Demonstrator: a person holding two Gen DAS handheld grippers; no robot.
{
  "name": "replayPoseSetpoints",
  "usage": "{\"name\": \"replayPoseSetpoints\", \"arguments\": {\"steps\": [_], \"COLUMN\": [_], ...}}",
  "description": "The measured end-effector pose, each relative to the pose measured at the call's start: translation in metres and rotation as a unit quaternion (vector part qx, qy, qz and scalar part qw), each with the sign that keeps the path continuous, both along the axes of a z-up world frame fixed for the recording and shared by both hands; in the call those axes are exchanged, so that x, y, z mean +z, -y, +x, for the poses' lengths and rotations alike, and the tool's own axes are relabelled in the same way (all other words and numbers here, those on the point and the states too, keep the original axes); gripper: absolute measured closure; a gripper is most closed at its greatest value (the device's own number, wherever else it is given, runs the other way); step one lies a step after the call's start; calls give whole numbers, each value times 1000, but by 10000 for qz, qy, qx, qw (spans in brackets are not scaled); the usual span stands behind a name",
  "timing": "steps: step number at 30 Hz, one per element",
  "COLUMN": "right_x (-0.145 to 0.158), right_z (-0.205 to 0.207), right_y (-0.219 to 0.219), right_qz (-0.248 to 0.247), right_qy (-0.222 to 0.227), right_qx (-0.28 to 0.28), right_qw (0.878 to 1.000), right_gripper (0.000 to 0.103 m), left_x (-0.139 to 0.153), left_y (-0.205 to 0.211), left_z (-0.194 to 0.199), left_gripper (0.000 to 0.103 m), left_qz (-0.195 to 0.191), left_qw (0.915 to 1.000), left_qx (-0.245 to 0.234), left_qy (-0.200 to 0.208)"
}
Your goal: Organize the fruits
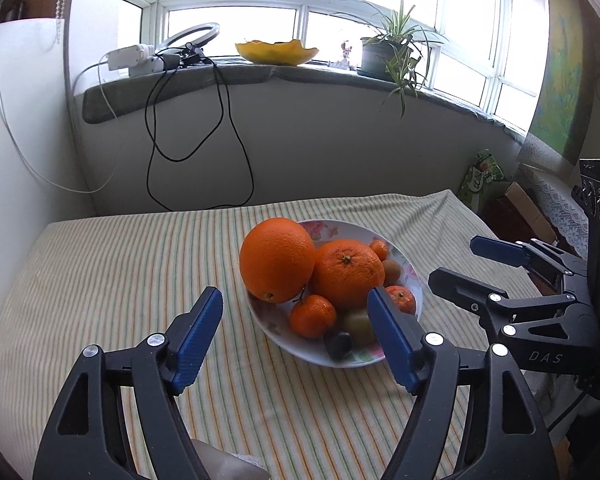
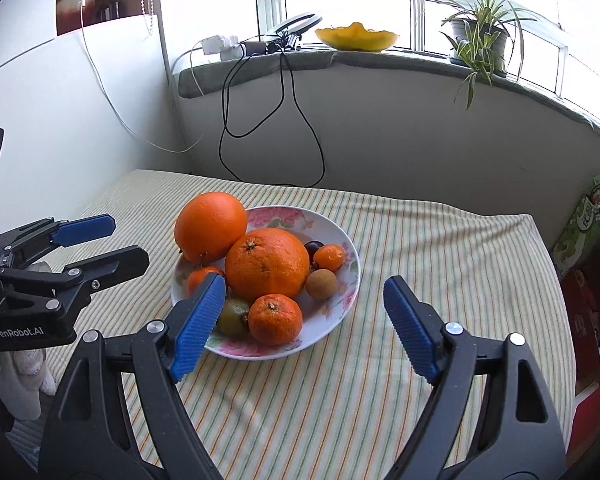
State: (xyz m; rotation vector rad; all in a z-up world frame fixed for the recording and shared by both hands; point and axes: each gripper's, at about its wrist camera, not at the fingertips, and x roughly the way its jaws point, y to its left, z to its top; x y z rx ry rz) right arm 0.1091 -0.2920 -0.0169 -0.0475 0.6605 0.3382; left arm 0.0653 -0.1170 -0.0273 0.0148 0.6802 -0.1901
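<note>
A flowered plate (image 1: 340, 226) (image 2: 332, 320) sits on the striped tablecloth and is heaped with fruit. On it are a big orange (image 1: 276, 258) (image 2: 210, 224), a second orange (image 1: 346, 272) (image 2: 266, 264), several small mandarins (image 1: 312, 316) (image 2: 275, 318), a green fruit (image 1: 358, 322) (image 2: 232, 314), a dark plum (image 1: 338, 344) and a brown longan (image 2: 320, 284). My left gripper (image 1: 294, 294) (image 2: 128, 240) is open just short of the plate's near-left rim and holds nothing. To the plate's right, my right gripper (image 2: 304, 280) (image 1: 456, 260) is also open with nothing in it.
The striped tablecloth (image 1: 120, 280) covers the table up to the wall. Black cables (image 1: 228, 128) hang from the windowsill, which bears a yellow bowl (image 1: 276, 52) and a potted plant (image 1: 384, 56). Boxes and a green packet (image 2: 584, 224) stand beyond the table's right edge.
</note>
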Motion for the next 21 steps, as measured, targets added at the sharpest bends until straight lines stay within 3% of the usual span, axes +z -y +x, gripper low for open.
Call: {"name": "replayPoseSetpoints", "arguments": {"steps": [21], "right_x": [-5], "right_z": [-2], "right_y": [7], "right_qz": [43], "right_qy": [-57], "right_qx": [-124], "right_qw": [9999], "right_gripper": [19], "left_x": [-6], "left_y": [-2], "left_z": [-10], "left_gripper": [24], "left_qz": [94], "left_qw": [9999], "left_qx": [64], "left_qy": [-11]}}
